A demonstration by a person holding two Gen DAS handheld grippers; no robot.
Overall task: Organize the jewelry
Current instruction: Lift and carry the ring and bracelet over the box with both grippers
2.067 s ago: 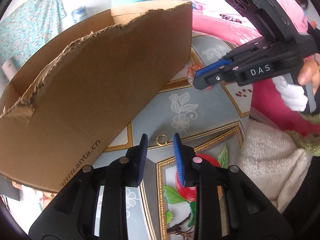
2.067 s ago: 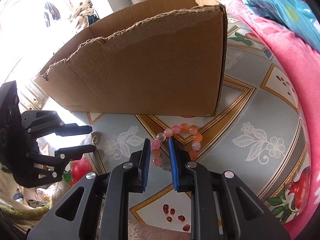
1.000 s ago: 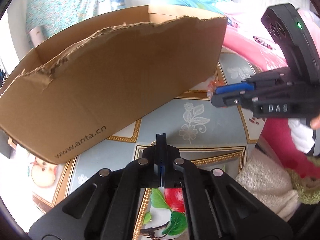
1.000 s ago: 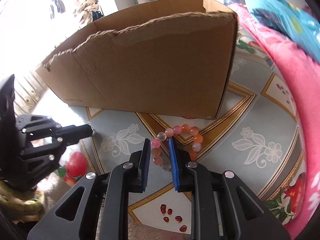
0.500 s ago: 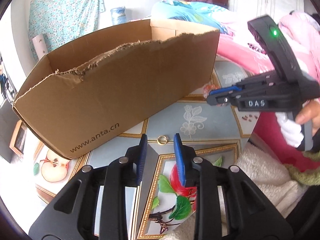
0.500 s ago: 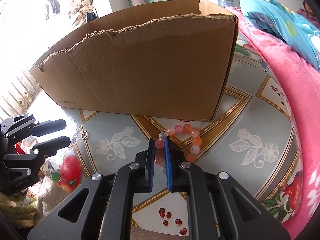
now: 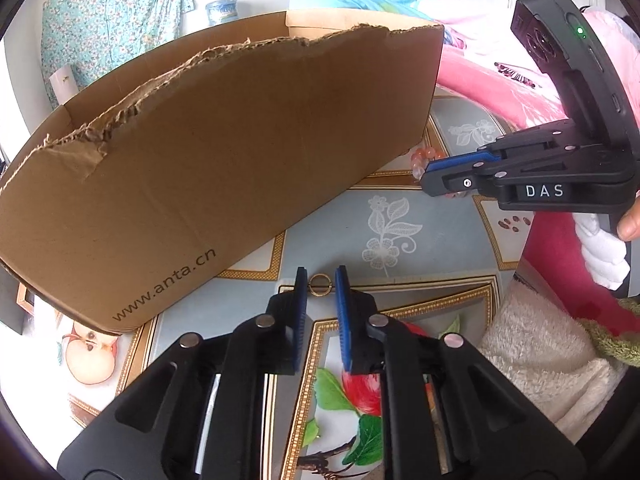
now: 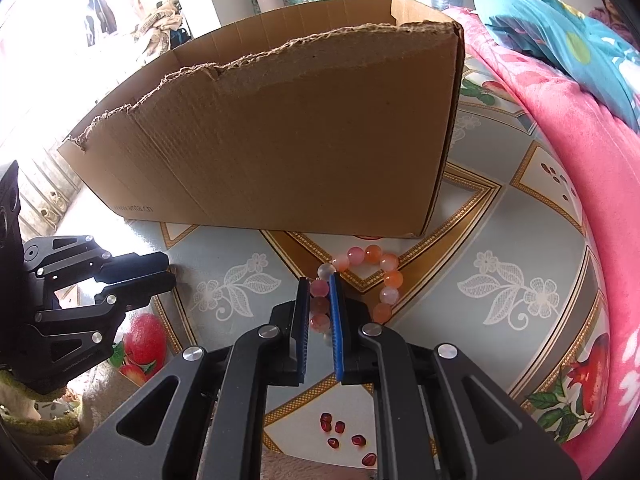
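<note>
Gold shines between the blue pads of the left claw [image 7: 321,280] in the left wrist view: a little ring [image 7: 319,283] lies flat on the patterned bench [image 7: 400,216], right at the tips. The jaws are closing on it, but a small gap shows on each side, so the ring is not pinched yet. A big brown cardboard box [image 7: 224,168] stands just behind, open at the top. In the right wrist view, the right claw [image 8: 319,286] is nearly shut and squeezes one side of a bracelet [image 8: 362,276] of pink and orange beads, which rests on the bench close to the box's front wall. This looks like the picking-up step for both pieces. Next, I think the left claw must close all the way on the thin ring, then both must lift up and go over the box's torn edge.
</note>
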